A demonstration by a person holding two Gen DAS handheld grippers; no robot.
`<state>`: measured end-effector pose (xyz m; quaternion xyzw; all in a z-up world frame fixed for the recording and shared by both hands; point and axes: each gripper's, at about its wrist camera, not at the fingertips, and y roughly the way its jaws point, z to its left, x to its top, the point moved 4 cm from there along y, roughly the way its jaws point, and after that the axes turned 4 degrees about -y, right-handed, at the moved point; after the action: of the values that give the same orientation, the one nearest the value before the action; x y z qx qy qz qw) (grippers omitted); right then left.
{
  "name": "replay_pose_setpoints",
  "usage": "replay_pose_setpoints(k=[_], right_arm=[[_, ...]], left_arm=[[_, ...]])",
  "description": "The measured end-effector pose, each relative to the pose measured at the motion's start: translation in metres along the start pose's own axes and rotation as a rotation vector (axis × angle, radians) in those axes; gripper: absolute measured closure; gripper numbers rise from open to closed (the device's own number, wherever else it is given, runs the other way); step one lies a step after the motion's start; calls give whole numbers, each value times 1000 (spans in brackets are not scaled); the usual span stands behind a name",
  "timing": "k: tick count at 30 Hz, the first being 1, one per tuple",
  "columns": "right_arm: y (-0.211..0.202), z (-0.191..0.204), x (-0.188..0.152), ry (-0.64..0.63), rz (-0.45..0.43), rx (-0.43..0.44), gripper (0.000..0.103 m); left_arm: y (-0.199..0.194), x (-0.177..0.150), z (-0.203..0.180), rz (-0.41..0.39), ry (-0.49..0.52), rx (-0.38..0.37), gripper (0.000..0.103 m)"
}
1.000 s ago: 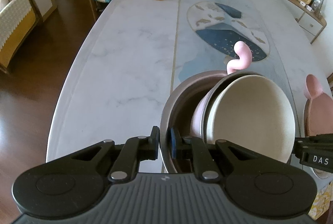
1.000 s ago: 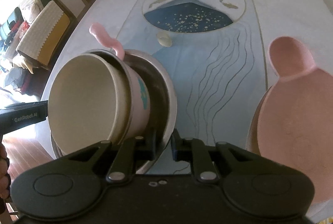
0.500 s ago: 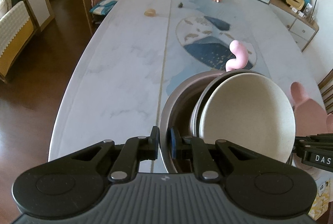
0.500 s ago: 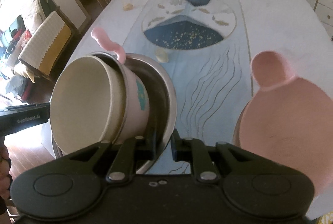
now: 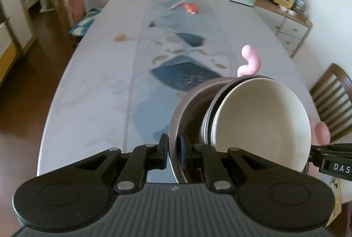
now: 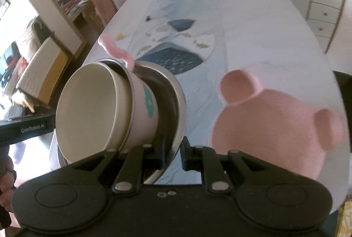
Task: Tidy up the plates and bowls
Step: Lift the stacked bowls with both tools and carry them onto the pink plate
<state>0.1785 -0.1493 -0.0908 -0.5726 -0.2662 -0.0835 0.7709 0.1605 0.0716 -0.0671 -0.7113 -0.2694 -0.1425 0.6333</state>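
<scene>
Bowls sat nested and tilted above a long marble-look table (image 5: 94,74): a steel bowl (image 5: 187,104) held a pink cup-like bowl (image 6: 143,109) with a curled pink handle (image 5: 250,60), and a cream bowl (image 5: 261,124) sat inside that. The left gripper (image 5: 172,149) was clamped on the steel bowl's rim on one side, fingers nearly together. The right gripper (image 6: 173,153) pinched the rim on the opposite side in the same way. A pink bear-eared plate (image 6: 275,133) lay on the table just beside the stack, blurred.
</scene>
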Motion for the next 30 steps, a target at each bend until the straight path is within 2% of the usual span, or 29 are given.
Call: replay_pose_setpoints(k=[7, 17, 24, 30], right_arm=[[-21, -49, -3, 94, -39, -62, 89], [-35, -129, -26, 247, -60, -129, 89], [-26, -157, -41, 293, -50, -136, 89], [-21, -169, -48, 287, -54, -120, 89]], left_arm=[[16, 14, -62, 4, 103, -66, 93], [48, 11, -151, 11, 247, -151, 93], [72, -2, -175, 33, 280, -151, 93], [83, -10, -179, 11, 282, -148, 93]])
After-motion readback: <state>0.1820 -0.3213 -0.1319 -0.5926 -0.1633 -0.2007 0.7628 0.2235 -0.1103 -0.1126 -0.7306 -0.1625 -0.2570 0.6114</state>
